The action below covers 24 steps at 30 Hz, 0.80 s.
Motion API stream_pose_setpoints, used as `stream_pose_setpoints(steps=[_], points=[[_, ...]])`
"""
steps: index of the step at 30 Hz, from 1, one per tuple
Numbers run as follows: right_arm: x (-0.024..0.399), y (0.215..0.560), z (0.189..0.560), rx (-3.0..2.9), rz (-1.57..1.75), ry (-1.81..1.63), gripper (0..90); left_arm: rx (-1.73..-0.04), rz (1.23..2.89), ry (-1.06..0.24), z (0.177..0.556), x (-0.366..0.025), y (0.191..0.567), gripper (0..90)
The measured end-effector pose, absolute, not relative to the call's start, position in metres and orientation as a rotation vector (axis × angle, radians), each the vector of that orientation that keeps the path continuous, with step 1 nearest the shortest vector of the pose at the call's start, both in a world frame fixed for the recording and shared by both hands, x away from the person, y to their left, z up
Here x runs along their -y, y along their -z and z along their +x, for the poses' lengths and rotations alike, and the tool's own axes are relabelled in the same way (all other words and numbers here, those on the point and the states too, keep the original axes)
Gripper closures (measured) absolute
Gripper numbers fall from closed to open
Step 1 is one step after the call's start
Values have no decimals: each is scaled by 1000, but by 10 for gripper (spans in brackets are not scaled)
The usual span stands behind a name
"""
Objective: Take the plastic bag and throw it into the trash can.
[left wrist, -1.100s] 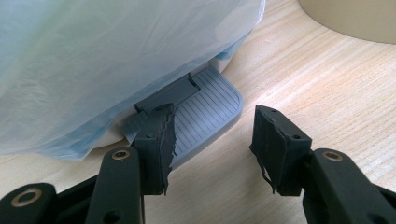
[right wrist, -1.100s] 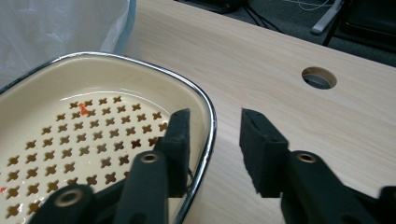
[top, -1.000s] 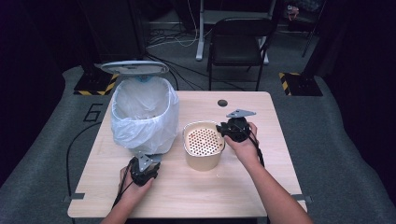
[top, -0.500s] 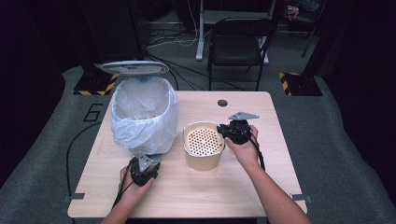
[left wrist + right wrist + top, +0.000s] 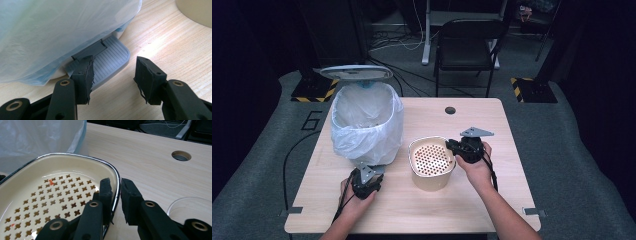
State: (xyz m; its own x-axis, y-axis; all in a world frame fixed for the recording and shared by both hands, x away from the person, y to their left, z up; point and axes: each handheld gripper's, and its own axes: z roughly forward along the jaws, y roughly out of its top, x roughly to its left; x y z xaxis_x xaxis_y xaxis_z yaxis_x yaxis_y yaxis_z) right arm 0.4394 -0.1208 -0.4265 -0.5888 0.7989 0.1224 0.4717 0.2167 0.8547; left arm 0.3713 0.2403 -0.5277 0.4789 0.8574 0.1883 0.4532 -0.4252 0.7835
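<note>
A cream container (image 5: 432,162) with a perforated insert stands mid-table. My right gripper (image 5: 454,150) is at its right side. In the right gripper view, the right gripper (image 5: 116,187) is shut on the container's metal-edged rim (image 5: 75,157), one jaw inside and one outside. A white bin (image 5: 367,120) lined with a plastic bag has its lid (image 5: 356,72) raised. My left gripper (image 5: 367,172) rests on the table in front of it. In the left gripper view, the left gripper (image 5: 113,72) is open just above the bin's grey pedal (image 5: 110,57), holding nothing.
The wooden table (image 5: 492,200) has a round cable hole (image 5: 450,110) at the back. A black chair (image 5: 467,45) stands beyond the far edge. The bag (image 5: 62,25) hangs low over the pedal.
The right gripper has shifted a little toward the near edge along the container's right side. The left hand and the bin have not moved.
</note>
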Motion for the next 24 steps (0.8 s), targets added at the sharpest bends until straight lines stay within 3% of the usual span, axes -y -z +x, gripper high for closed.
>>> stream_pose_setpoints(steps=[24], points=[[128, 437, 378, -2139, 1138, -1397, 774, -1087, 2056, -777, 371, -240, 528, 493]])
